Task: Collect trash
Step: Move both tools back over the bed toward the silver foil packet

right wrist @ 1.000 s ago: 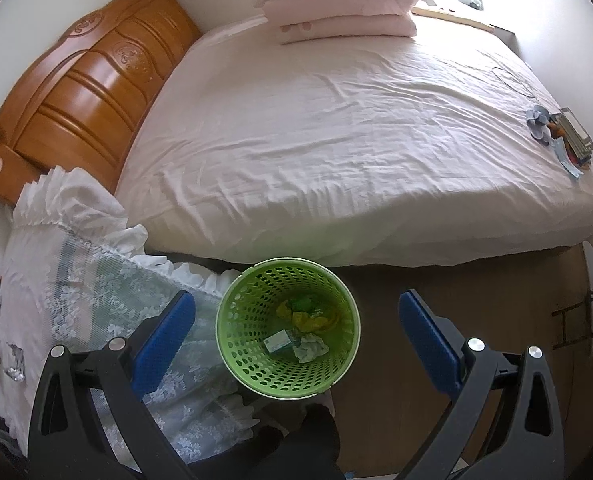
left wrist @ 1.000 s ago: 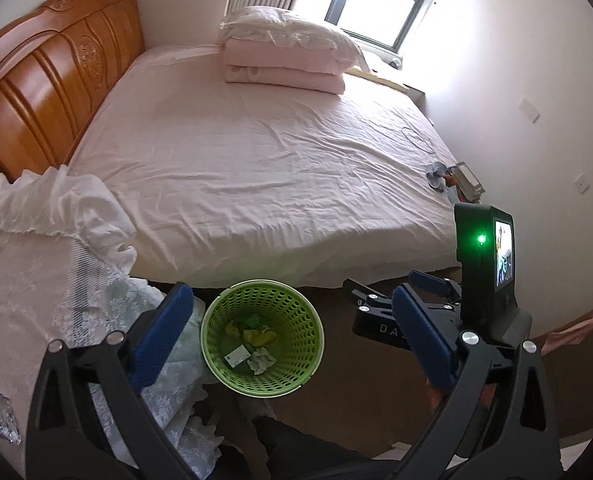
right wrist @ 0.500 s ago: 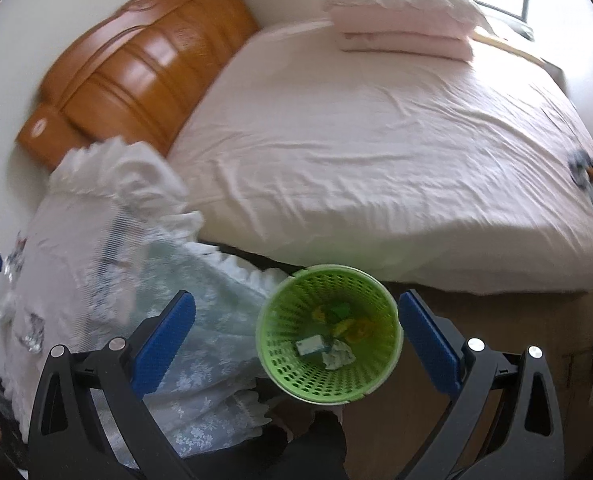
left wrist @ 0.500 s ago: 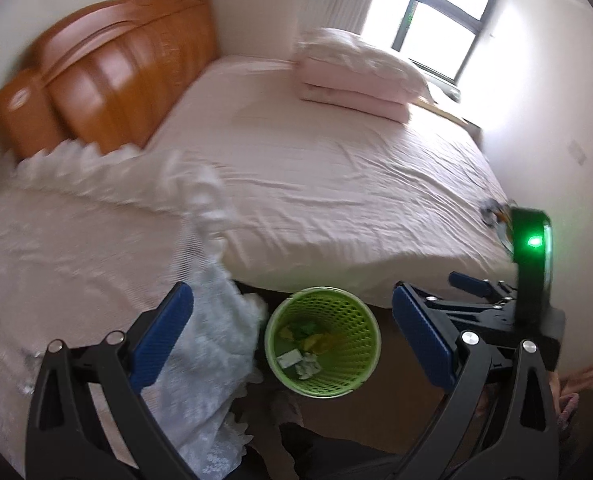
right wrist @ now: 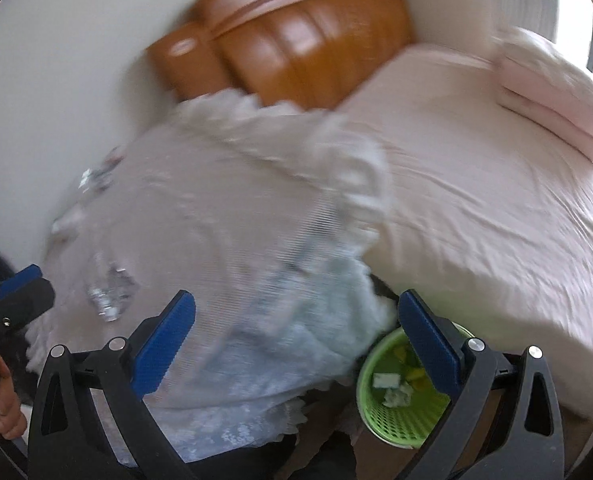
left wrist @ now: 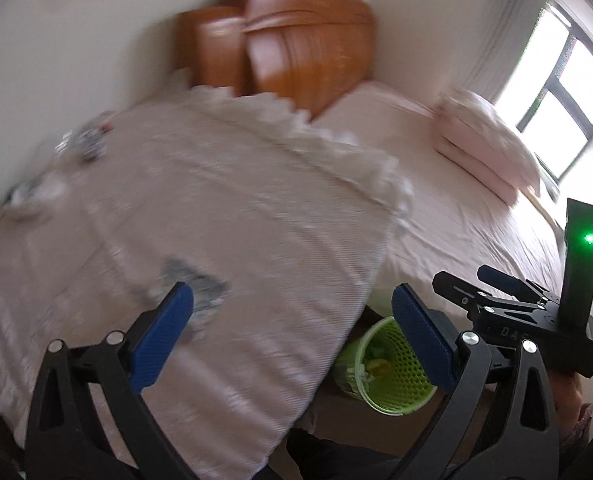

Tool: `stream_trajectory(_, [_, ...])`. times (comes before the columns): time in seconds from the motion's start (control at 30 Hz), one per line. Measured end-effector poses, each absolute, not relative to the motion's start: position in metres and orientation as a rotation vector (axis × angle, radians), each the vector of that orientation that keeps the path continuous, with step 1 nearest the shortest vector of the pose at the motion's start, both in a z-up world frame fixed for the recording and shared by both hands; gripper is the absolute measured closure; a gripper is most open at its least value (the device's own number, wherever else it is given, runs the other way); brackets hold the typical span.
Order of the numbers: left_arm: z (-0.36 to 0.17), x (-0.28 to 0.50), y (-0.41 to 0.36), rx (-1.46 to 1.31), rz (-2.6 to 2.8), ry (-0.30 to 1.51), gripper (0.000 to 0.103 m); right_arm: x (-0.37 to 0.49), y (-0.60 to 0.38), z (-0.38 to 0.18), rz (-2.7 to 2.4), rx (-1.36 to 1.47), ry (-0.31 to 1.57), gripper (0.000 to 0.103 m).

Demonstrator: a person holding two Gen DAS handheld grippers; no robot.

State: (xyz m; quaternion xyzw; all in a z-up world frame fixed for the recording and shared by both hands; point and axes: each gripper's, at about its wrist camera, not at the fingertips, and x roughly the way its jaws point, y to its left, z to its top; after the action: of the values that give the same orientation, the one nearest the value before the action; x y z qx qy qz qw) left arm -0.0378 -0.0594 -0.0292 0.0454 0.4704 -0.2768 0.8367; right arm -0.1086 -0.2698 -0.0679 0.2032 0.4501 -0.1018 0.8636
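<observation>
A green mesh trash basket stands on the floor between the bed and a lace-covered table; it also shows in the right wrist view with paper scraps inside. Crumpled silvery wrappers lie on the tablecloth: one just ahead of my left gripper, also seen in the right wrist view; others lie near the wall. My left gripper is open and empty over the table. My right gripper is open and empty above the table's edge. Both views are blurred.
A white lace tablecloth covers the table by the wall. The pink bed with a wooden headboard and stacked pillows fills the right. The right gripper's body shows at the left view's right side.
Both grippers have swung left, from over the basket toward the lace-covered table. The basket has slid to the lower right of both views. Both stay open.
</observation>
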Motion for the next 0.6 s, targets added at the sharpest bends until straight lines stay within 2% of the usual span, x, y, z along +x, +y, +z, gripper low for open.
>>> stream_trajectory(0.33, [-0.035,-0.025,0.033,-0.021,-0.368,1.011,0.008,-0.045,-0.181,-0.056,0.032,0.304,0.959,0.002])
stream_trajectory(0.6, [-0.045,-0.02,0.067,-0.059,-0.299,1.038,0.008,-0.024,-0.137,-0.06,0.133,0.252,0.996,0.002])
